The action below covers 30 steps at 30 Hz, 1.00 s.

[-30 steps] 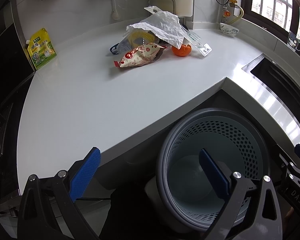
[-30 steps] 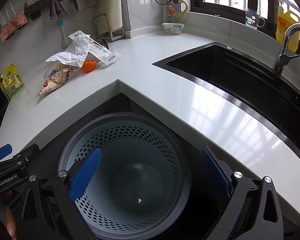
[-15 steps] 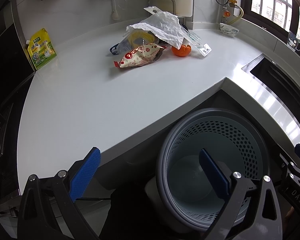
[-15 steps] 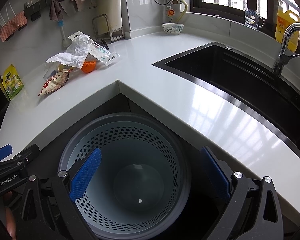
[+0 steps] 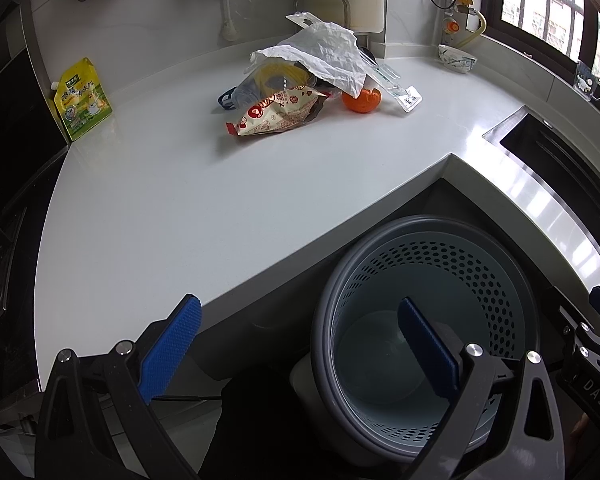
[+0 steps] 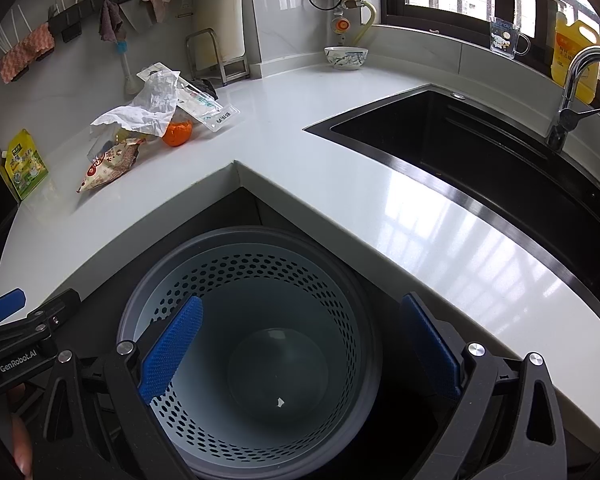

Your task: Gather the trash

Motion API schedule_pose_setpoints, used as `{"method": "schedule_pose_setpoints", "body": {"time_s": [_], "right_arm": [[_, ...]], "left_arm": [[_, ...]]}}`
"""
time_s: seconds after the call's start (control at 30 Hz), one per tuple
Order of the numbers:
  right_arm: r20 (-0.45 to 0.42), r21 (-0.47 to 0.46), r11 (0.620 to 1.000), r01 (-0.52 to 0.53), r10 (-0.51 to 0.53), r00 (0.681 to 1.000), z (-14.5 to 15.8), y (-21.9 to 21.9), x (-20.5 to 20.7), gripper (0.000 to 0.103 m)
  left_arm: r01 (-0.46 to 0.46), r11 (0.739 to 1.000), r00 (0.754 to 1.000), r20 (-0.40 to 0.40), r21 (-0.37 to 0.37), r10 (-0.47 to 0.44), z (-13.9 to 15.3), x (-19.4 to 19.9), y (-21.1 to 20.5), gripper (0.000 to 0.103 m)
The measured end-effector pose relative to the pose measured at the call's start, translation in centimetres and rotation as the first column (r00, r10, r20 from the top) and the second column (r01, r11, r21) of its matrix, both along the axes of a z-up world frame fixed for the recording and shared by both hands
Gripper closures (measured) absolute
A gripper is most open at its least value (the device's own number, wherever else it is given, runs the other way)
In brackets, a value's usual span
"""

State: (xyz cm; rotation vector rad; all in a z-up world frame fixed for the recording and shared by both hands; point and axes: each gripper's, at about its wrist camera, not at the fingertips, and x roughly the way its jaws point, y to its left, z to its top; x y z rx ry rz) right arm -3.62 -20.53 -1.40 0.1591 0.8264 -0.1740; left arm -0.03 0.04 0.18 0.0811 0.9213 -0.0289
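Observation:
A heap of trash lies at the back of the white counter point(image 5: 172, 208): crumpled white paper point(image 5: 320, 56), a red and white snack bag point(image 5: 276, 114), an orange peel point(image 5: 362, 101), a clear blister pack point(image 5: 396, 88) and a clear plastic bottle point(image 5: 256, 84) under the paper. The same heap shows in the right wrist view, with the paper point(image 6: 148, 110) and the snack bag point(image 6: 108, 164). A grey perforated bin point(image 6: 252, 344) stands on the floor in the counter's corner, holding only a small white scrap. My left gripper point(image 5: 300, 348) hangs open over the counter edge and bin rim point(image 5: 428, 228). My right gripper point(image 6: 300, 348) is open above the bin.
A yellow-green pouch point(image 5: 82, 98) leans at the counter's left end. A black sink point(image 6: 480, 160) with a chrome tap point(image 6: 572, 92) lies to the right. A bowl point(image 6: 346, 57) sits by the back wall. Cloths and a brush hang above.

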Motion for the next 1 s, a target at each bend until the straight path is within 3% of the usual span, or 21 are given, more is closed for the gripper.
{"method": "schedule_pose_setpoints", "body": {"time_s": [1.0], "right_arm": [[-0.004,0.006,1.0,-0.003,0.003,1.0,-0.27,0.01,0.04,0.009]], "left_arm": [[0.004,1.0,1.0,0.0,0.004,-0.004,-0.03,0.01,-0.3,0.006]]}}
